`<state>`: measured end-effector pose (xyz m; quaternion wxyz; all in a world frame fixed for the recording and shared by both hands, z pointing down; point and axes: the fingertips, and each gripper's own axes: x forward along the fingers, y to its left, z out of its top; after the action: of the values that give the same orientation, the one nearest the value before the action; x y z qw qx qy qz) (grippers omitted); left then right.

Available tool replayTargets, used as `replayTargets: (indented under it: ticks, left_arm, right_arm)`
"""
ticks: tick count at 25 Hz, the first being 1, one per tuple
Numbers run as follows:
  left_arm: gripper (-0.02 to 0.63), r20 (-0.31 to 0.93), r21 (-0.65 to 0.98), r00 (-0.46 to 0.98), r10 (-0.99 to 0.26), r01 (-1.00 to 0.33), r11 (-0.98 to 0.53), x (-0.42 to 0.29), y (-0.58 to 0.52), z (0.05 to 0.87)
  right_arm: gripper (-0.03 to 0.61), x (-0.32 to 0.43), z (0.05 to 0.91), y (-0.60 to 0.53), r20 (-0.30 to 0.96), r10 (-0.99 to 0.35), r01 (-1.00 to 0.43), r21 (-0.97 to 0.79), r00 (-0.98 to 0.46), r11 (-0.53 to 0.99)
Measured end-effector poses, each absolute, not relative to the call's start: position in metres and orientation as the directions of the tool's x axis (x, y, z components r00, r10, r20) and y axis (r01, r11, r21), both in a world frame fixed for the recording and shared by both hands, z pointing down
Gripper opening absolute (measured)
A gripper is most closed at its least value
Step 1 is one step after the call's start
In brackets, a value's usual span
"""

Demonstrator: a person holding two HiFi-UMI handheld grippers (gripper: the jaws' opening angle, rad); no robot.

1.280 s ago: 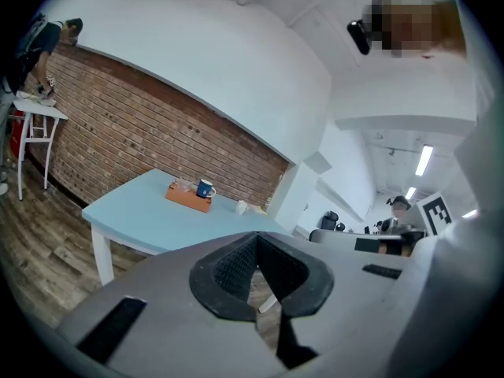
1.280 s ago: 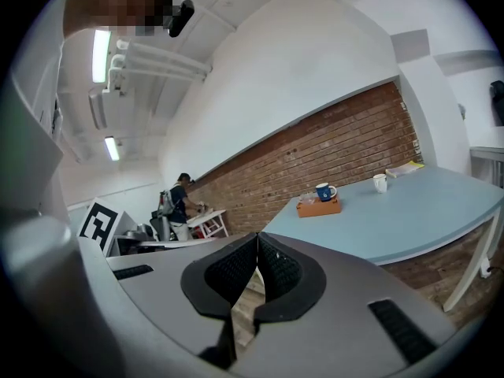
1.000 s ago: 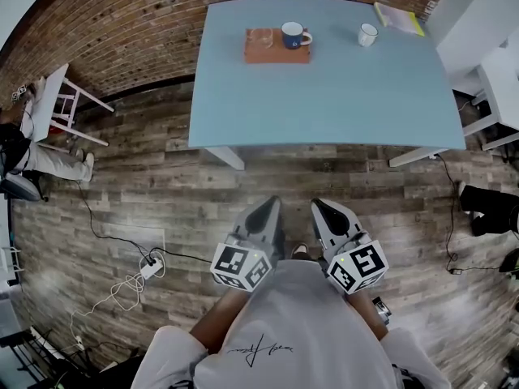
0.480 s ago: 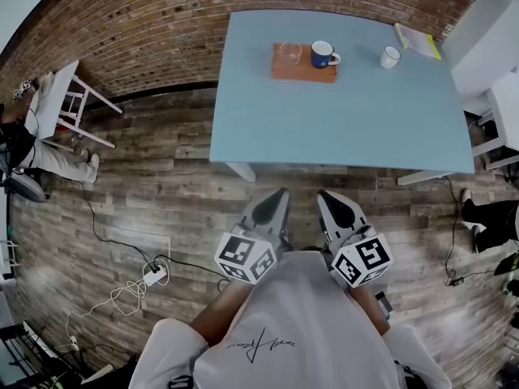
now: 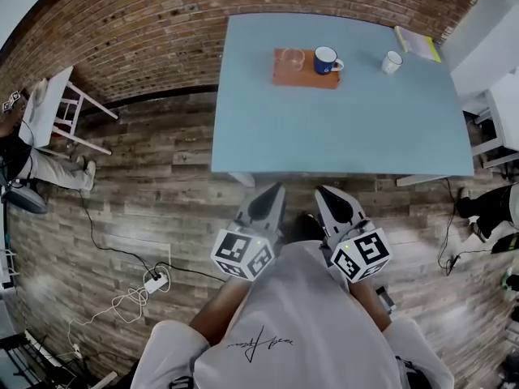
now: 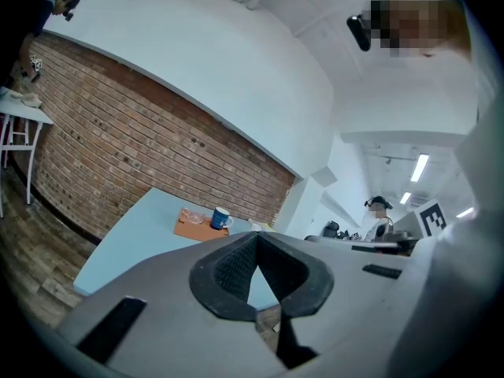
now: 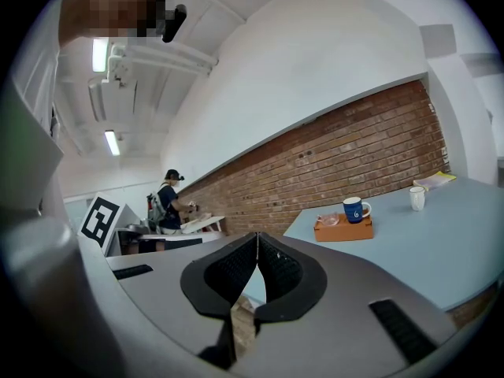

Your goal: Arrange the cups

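Note:
On the light blue table (image 5: 340,128) lies an orange tray (image 5: 304,71) carrying a clear glass cup (image 5: 293,57) and a blue mug (image 5: 326,60). A white cup (image 5: 392,61) stands apart, to the tray's right. My left gripper (image 5: 272,193) and right gripper (image 5: 324,194) are side by side over the wooden floor, just short of the table's near edge, both shut and empty. The left gripper view shows its closed jaws (image 6: 256,236) below the blue mug (image 6: 220,217). In the right gripper view the closed jaws (image 7: 257,237) point toward the mug (image 7: 354,209) and white cup (image 7: 416,198).
A yellow-edged book (image 5: 419,43) lies at the table's far right corner. A white stool (image 5: 57,108) stands left by the brick wall. A power strip with cables (image 5: 154,280) lies on the floor. White furniture (image 5: 499,96) stands right of the table.
Both grippers have moved forward toward the table, whose near edge now lies just ahead of them. Both stay shut. The cups and tray have not moved.

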<state>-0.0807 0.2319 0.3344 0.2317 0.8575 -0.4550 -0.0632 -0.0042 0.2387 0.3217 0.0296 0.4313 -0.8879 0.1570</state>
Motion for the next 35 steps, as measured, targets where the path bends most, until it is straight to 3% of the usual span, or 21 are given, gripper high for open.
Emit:
replayTargets:
  ticks: [35]
  left_arm:
    - [0.008,0.126,0.415,0.555,-0.822,-0.782,-0.464,-0.001,0.033,0.330]
  right_arm:
    - [0.023,0.069,0.324,0.031,0.154,-0.707,-0.716,-0.292,-0.690,0.634]
